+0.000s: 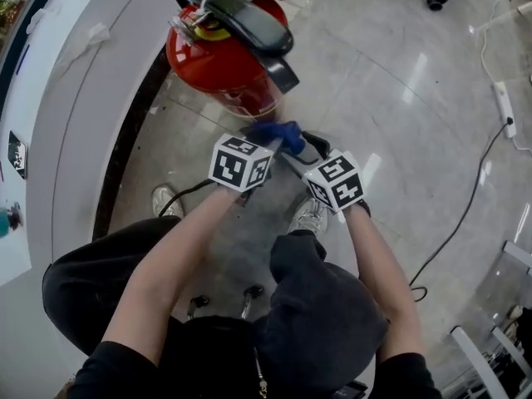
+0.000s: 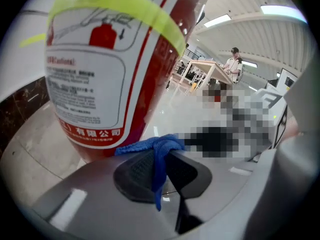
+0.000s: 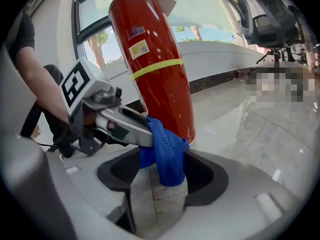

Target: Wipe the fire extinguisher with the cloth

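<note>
pre-wipe stage by the looks of it: the blue cloth [image 3: 167, 154] is clamped in the left tool [image 2: 165, 170] and dangled between the spread-apart jaws of the right tool [image 3: 162, 179], near the base of the fire extinguisher [image 3: 155, 74] stood on the floor [image 3: 260, 134], so next it probably needs to be pressed onto the red body

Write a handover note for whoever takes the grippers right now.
Left gripper: shut on the blue cloth.
Right gripper: jaws apart, cloth hanging between them, not gripped.
Fire extinguisher: upright on the floor, just beyond both grippers.
Done: cloth held near its base; wiping so far cannot be judged.
Left: press the cloth to the red body and wipe.
</note>
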{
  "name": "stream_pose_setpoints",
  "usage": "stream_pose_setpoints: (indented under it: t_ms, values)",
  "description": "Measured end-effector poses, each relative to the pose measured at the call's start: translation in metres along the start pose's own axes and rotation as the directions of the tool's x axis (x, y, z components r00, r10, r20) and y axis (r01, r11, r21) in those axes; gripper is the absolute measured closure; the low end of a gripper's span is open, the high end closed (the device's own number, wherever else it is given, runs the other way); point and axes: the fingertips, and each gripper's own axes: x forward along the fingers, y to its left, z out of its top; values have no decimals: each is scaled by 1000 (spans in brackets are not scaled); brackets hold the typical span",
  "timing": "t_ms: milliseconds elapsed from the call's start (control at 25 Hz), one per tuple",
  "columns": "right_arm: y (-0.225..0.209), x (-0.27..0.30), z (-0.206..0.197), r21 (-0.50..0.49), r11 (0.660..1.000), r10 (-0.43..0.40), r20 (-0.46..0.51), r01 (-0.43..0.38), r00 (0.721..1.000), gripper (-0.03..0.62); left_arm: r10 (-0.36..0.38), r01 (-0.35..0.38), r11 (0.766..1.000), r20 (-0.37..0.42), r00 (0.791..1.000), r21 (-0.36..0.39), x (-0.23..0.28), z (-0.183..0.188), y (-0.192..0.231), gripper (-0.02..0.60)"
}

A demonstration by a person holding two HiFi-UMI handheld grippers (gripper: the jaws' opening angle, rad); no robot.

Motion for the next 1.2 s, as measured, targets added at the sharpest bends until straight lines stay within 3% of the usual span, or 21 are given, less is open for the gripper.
stream_pose_setpoints:
  t_ms: [120,160,200,240,280,360,520,680,800,1200]
  values:
    - [-1,17,1,-70,997,12,-19,-13,1000,338,-48,48,999,15,999,-8,-6,9,-10,528]
    - [-3,21,2,-82,997,9,-24,-11,1000,381,-53,53,999,10,999,-3,-8,9,-11,524]
    - [-6,24,3,-86,996,4,-24,-6,1000,477,-54,54,998,-3,999,9,-11,9,-10,509]
    - [-10,27,4,-81,997,-3,-20,1,1000,533,-55,56,998,-22,998,26,-13,7,-10,484]
    - [-14,30,6,-69,998,-9,-13,8,1000,543,-58,60,997,-46,997,45,-15,4,-9,463]
    - [-26,34,9,-28,999,-23,-1,23,1000,548,-61,70,993,-99,993,93,-20,-4,-10,434]
    - [-48,44,13,29,999,-40,-2,40,999,549,-9,40,981,-159,987,192,-28,-12,-5,438]
    - [-63,50,21,52,997,-52,-7,52,999,551,57,-7,962,-172,983,274,-38,-7,6,575]
    - [-76,47,31,73,996,-59,3,58,998,553,73,-1,942,-201,977,335,-45,-5,14,575]
    - [-55,-22,141,23,998,59,181,-64,982,557,160,-93,934,-172,972,344,-86,19,44,575]
